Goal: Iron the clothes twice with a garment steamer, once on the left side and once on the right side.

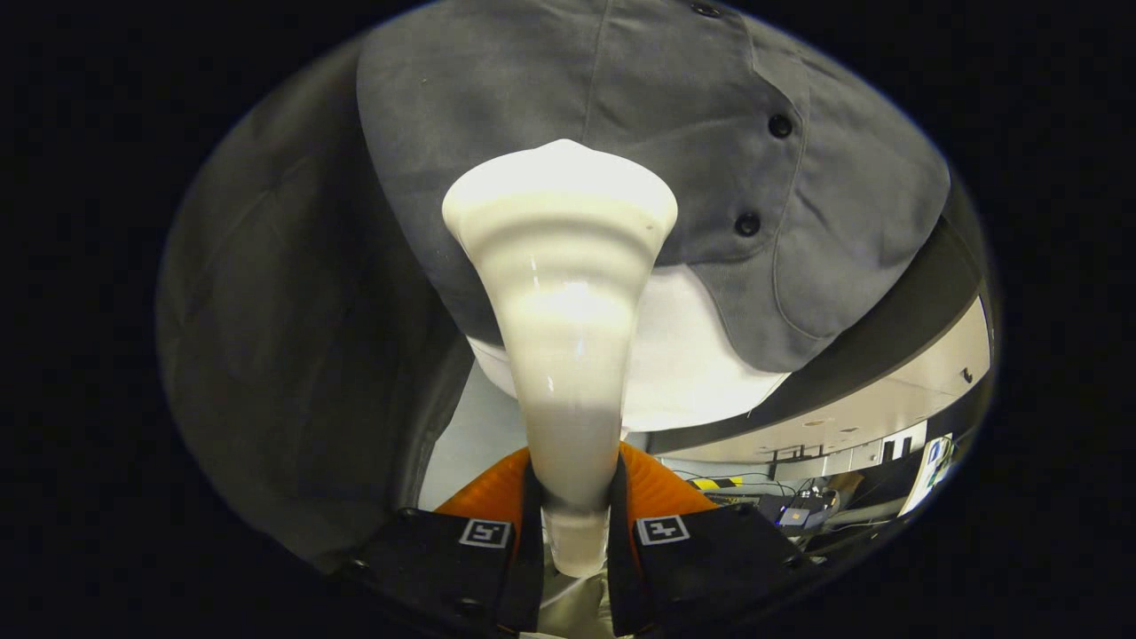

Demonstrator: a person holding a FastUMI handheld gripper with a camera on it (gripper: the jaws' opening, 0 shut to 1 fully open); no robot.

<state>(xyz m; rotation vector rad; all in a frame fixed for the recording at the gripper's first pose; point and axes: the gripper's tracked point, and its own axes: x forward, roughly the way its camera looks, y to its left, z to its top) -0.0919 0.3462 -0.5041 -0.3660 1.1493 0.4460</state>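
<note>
Fingers (575, 532) clamped on garment steamer (568, 293) handle, long axis running straight ahead. Head against grey shirt (532, 80), just left of button placket (763, 169) in view; contact probably, not clear.

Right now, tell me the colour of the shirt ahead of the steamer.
Grey, with dark buttons; the shirt shows best in the gripper view.

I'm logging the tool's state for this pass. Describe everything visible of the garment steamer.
The garment steamer is glossy cream-white, plastic by its look. A narrow handle widens through stepped rings into a flared head. The claw is shut on the handle, one finger pressing each side. It points away from the claw, its head up against the grey buttoned shirt, left of the button row; actual contact cannot be confirmed. No steam shows.
</note>
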